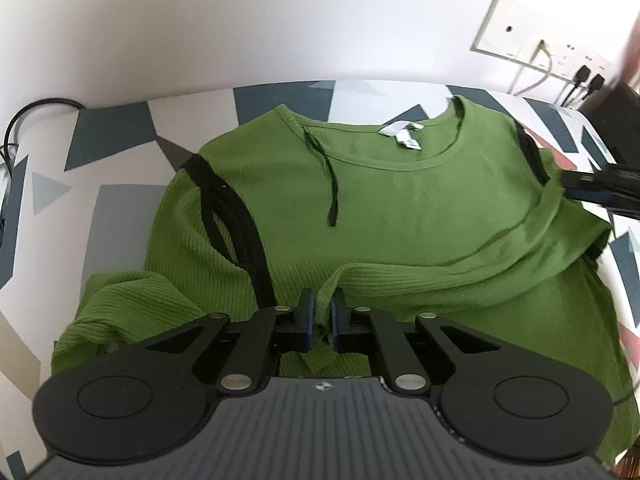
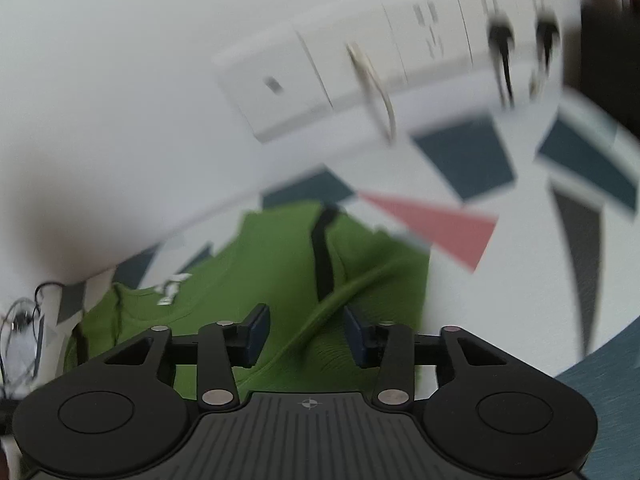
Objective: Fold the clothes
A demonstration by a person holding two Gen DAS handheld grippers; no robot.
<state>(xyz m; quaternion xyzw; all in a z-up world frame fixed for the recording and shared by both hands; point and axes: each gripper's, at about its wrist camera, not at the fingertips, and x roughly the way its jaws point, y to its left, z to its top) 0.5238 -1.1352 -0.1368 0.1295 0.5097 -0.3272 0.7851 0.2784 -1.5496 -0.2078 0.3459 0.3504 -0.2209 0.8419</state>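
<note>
Left tongs (image 1: 323, 312), angled down, pinch the green shirt (image 1: 400, 208); right tongs (image 2: 306, 330) gape.

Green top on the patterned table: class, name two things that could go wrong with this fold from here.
1. The left gripper pinches only a thin fold of the green top; it may slip out when lifted.
2. The right gripper is open over a ridge at the sleeve; closing there might bunch the fabric and leave a crooked fold.

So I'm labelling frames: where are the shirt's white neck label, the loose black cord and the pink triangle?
white neck label (image 1: 401, 135), left wrist view, label's middle
black cord (image 1: 330, 184), left wrist view, mid-length
pink triangle (image 2: 440, 226), right wrist view, centre
</note>
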